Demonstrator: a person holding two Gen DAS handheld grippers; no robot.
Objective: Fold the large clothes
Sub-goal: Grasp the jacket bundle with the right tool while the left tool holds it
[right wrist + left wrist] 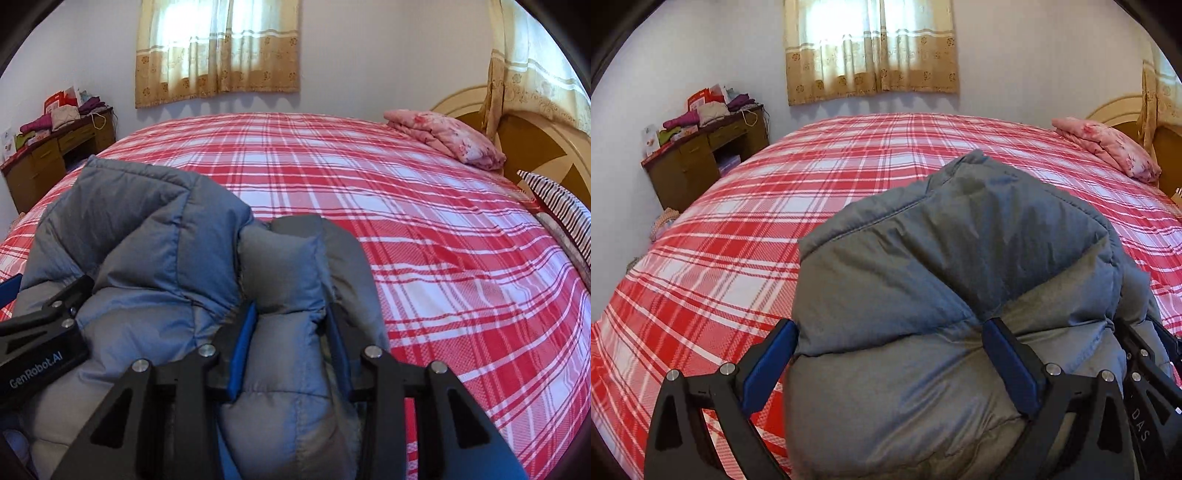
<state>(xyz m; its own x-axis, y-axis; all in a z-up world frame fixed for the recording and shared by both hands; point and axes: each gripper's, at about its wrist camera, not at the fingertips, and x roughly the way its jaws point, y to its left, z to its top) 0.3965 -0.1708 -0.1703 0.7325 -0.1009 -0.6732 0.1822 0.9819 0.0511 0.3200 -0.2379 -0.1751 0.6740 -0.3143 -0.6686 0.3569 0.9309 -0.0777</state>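
Grey padded fabric fills both pairs of my tongs. My right tongs [291, 343] are clenched on a thick fold of the grey puffer jacket [155, 258], the blue pads [242, 350] pressing into it from either side. My left tongs [890, 354] stand wider, one blue pad [772, 365] against the jacket's left edge and the other [1008, 369] sunk into a crease of the quilting, so that a broad bulge of the jacket [923, 258] is gripped between them. In the right wrist view my left tongs show at the left edge, just beside the right ones, with the bunched jacket between the two. The jacket is heaped at the near edge of the bed [443, 258], on its red and white plaid sheet [720, 258]. Farther off, a folded pink blanket [1108, 147] lies by the wooden headboard [517, 122], and a striped pillow [561, 210] sits at the right edge of the bed. Against the far wall, a brown worktop [701, 155] carries piled clothes [709, 110], and tan curtains [868, 48] hang over the window.
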